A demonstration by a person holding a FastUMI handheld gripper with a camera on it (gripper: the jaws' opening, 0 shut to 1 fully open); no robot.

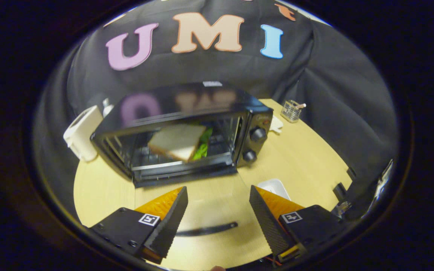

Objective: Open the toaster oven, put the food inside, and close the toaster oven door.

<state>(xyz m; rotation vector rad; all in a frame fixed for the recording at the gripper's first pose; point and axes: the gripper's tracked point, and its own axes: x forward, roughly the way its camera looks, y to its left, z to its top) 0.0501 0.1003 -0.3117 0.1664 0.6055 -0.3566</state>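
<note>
Item: glossy black metal toaster oven [187,131], boxy, sitting on the round pale wood-grain table [300,158]. Its door is lying dropped open, flat on the table toward the fingers. Two round black knobs [257,134] are stacked on the right-hand panel; the mirror-smooth top is throwing back reflections.

Item: sandwich of soft white sliced bread with a green leafy filling [179,143], resting tilted on the wire rack inside the cavity, beyond the fingers.

Item: gripper [219,195], its two wedge-shaped, ribbed fingers standing wide apart and holding nothing, hovering over bare table just short of the door.

Progress, as I am judging it: opening is done and the food is sitting inside; only closing the door is remaining.

Other pieces: a cream plastic appliance [83,137], rounded, possibly a kettle, though the blur is making that hard to confirm, just beside the oven's left flank; a small wire mesh basket [291,111] well beyond the knobs; a white glazed dish [275,187] peeking beside the right finger.
</note>
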